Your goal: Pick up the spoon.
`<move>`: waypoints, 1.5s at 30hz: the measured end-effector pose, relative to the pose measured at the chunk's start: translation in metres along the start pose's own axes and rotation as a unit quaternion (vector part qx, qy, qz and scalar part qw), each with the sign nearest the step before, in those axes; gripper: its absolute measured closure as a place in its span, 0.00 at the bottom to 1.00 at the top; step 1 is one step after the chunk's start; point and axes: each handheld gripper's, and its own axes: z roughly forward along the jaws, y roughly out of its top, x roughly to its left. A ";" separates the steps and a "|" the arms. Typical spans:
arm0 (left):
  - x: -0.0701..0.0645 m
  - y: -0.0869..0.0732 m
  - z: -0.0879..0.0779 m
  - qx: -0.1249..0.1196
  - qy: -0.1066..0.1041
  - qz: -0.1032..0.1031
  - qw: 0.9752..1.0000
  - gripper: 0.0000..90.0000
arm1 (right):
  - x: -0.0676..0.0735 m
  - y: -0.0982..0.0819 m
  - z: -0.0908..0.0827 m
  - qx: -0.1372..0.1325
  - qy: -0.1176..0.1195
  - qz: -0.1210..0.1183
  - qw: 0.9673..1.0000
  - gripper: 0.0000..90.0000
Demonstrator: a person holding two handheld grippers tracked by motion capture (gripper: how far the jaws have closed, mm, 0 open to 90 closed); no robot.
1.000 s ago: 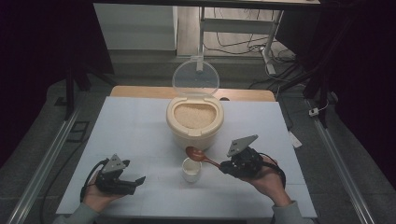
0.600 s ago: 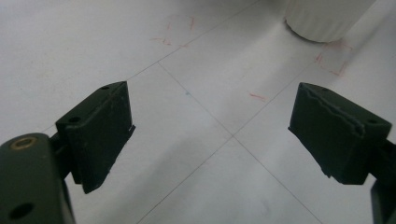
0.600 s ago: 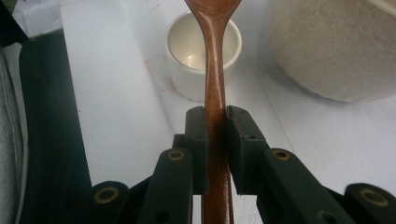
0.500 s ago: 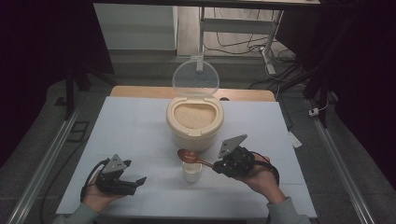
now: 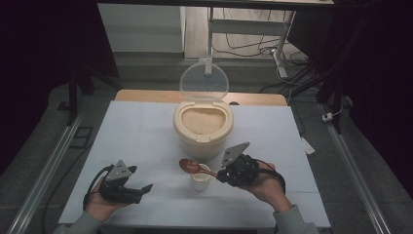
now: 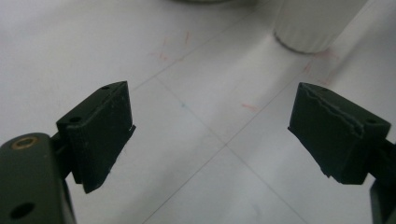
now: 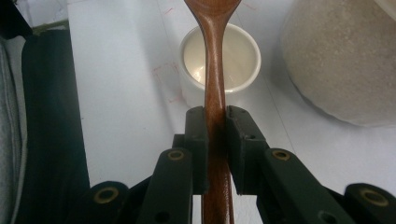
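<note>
Lengthwise, wooden spoon (image 7: 214, 56) (bowl leading) over white cup (image 7: 220, 63)

Left tool (image 5: 146, 187): held low in the left hand (image 5: 100, 204), jaws spread wide, nothing between them. Right tool (image 5: 217, 174): held in the right hand (image 5: 263, 183), jaws clamped tight, pointing toward the person's left.

The rice bin (image 5: 203, 127) stands mid-bench (image 5: 136, 131), its lid (image 5: 204, 81) raised behind it. Just before the bin sits the cup (image 5: 200, 178), the spoon (image 5: 191, 166) over its rim. The right claw (image 5: 225, 174) lies right of the cup, the left claw (image 5: 144, 187) well left.
</note>
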 end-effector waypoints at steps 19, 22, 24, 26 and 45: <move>-0.049 0.086 -0.003 0.012 -0.053 0.117 0.992 0.16 | 0.005 0.020 0.011 0.005 0.007 -0.035 0.999 0.88; -0.053 0.099 0.002 0.017 -0.062 0.130 0.989 0.18 | 0.005 0.021 0.011 0.005 0.010 -0.038 0.999 0.88; -0.054 0.106 0.006 0.024 -0.066 0.136 0.988 0.18 | 0.006 0.022 0.012 0.001 0.009 -0.039 0.999 0.88; -0.057 0.114 0.011 0.031 -0.069 0.143 0.987 0.19 | 0.007 0.023 0.012 0.001 0.011 -0.040 0.999 0.88; -0.072 0.138 0.049 0.134 -0.117 0.241 0.954 0.56 | 0.016 0.037 0.016 0.006 0.009 -0.079 0.997 0.88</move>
